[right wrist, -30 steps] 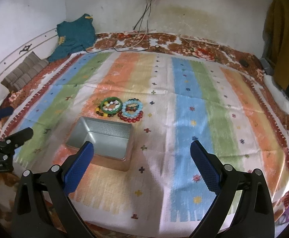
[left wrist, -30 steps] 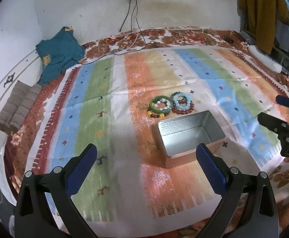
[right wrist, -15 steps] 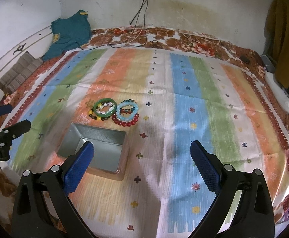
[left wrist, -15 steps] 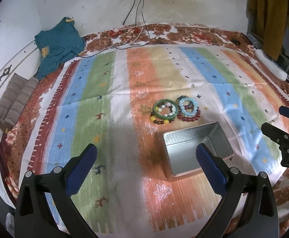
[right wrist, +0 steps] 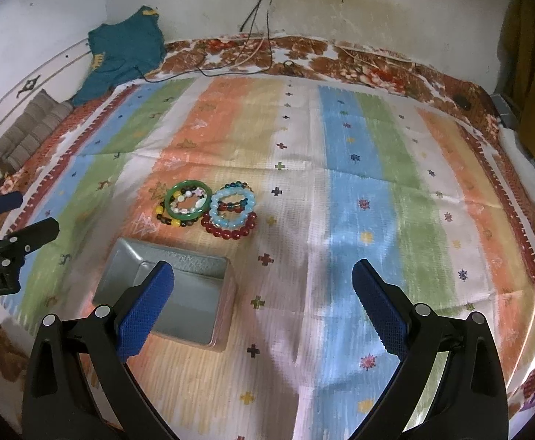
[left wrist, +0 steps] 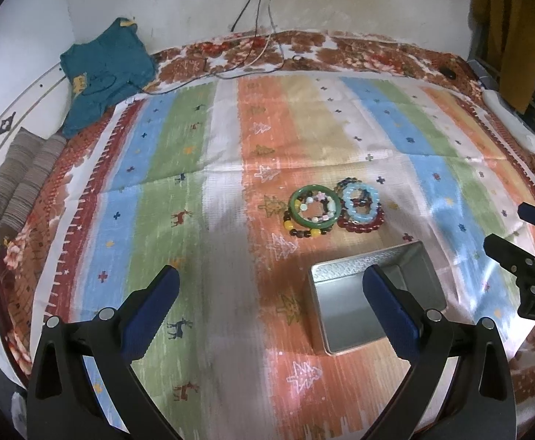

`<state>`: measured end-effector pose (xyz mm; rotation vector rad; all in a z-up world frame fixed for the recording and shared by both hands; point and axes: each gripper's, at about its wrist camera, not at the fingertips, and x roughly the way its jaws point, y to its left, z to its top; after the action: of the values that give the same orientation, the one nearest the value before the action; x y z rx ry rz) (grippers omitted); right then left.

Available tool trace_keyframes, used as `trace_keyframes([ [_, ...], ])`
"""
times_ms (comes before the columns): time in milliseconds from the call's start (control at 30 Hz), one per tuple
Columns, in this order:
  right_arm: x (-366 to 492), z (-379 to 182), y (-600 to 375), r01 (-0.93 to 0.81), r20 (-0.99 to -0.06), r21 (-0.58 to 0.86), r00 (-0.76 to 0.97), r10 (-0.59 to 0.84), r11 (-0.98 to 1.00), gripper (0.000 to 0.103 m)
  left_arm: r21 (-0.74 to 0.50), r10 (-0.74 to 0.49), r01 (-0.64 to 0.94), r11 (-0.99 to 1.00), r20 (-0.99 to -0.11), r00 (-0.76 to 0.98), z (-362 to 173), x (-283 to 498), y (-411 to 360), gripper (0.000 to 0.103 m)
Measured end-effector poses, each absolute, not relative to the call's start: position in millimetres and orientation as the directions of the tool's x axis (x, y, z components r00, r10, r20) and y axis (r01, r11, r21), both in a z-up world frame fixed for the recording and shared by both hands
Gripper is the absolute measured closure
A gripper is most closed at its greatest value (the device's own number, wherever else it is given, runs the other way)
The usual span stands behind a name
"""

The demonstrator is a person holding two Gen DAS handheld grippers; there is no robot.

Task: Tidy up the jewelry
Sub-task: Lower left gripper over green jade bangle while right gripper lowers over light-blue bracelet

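Evidently nothing has been sorted yet. Metal tin (left wrist: 377,304) sits empty on the striped cloth (left wrist: 201,220); in the left wrist view it lies at about 4 o'clock from frame centre, in the right wrist view (right wrist: 168,293) at about 8 o'clock.

Jewelry: one tight cluster just beyond the tin's far edge, near it but not touching.
- green bangle (left wrist: 314,205) on top, with a pale beaded bracelet inside its ring
- dark and yellow bead string (left wrist: 302,231) partly under the bangle, toward 7 o'clock of it
- light blue bead bracelet (left wrist: 362,202) at 3 o'clock of the bangle, overlapping a dark red bead bracelet (left wrist: 363,225)
- a darker bead string shows behind the blue one; cannot tell how many strands in all.

Left gripper (left wrist: 267,304): fingers spread wide, grasping nothing, above the cloth; its right finger overlaps the tin in view. Right gripper (right wrist: 263,308): fingers likewise spread wide, nothing between them, its left finger overlapping the tin's near corner. Neither is in contact with the jewelry.

Progress judgement: start of task. Tin has no contents; every bracelet is left to move. Overlap in the pile suggests the topmost bangle is the easiest first pick; a pinch on a lower strand could drag its neighbours.
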<state>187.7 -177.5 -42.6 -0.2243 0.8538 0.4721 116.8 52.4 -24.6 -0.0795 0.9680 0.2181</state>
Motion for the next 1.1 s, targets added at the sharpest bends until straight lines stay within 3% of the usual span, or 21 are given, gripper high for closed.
trace_keyframes([
  [1100, 275.3, -97.5, -136.2, -0.451, -0.86, 0.0, 0.456, 0.23, 0.892, 0.004, 0.031, 0.144, -0.245, 0.969, -0.876, 0.459, -73.0, 216.0, 81.3, 0.006],
])
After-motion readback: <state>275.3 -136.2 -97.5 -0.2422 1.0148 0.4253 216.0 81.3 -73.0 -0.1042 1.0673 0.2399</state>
